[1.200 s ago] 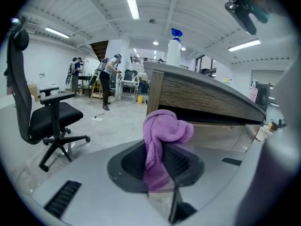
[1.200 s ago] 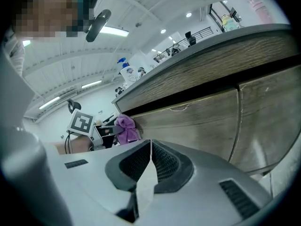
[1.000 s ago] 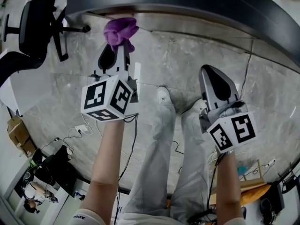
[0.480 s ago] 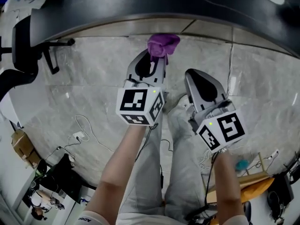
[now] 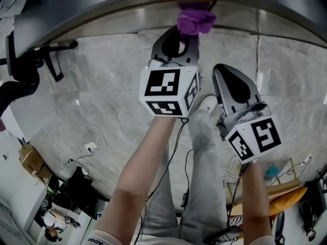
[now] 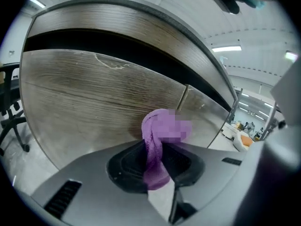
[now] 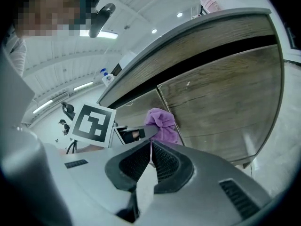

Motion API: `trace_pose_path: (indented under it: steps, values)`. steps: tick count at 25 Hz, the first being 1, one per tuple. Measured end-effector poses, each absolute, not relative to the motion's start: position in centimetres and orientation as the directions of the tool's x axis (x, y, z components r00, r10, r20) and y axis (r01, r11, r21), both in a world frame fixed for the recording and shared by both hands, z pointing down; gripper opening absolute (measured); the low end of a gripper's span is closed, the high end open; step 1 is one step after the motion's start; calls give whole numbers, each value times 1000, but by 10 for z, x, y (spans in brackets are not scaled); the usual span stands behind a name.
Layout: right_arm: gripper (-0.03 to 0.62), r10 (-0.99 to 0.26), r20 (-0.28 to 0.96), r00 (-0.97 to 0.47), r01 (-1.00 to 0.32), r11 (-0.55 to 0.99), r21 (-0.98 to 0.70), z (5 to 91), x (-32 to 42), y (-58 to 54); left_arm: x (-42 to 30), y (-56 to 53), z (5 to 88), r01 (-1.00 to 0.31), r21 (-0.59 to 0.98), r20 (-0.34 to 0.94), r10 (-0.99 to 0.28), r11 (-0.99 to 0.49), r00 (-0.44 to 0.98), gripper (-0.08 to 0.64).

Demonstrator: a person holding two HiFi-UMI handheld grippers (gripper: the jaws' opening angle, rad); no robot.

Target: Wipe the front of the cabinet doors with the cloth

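Nearest us, our right gripper (image 5: 224, 71) hangs back, its jaws together on nothing. Ahead and to its left, our left gripper (image 6: 154, 163) is clamped on a bunched purple cloth (image 6: 162, 126), whose wad sticks straight out past the jaw tips. Right beyond it stands the grey-brown wood-grain cabinet door (image 6: 89, 102), with the vertical seam (image 6: 184, 95) between doors just right of the wad. We cannot tell whether cloth touches wood. The left gripper is plainly nearer, so we judge the wipe is its job.

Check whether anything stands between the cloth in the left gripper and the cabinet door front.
Nothing visible does. The purple cloth, clamped in the left gripper, sits right at the cabinet door, near its seam.
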State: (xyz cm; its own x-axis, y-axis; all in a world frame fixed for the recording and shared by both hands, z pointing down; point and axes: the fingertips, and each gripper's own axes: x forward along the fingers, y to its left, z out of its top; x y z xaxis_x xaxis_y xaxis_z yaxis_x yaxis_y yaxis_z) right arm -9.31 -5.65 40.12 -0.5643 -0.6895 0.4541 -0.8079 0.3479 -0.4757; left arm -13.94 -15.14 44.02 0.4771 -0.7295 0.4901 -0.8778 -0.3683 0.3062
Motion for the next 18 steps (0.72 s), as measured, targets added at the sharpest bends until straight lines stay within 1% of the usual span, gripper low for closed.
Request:
trace_pose_path:
  steps: [4,12,18]
  values:
    - [29,-701,464,-541,-822,324,-469,410,-118,-57,-173,-157,439,-873,310,482,-729,-377,486,83]
    - [29,-717,457,-526,-825,301,-478,413,-189,-65,-312,-170,447,-916,227,518,-755,-331,401,83]
    - [29,-709,457,-537,-820,310,-482,420,-236,-69,-386,-175,450,-936,174,530,-772,-305,350,83]
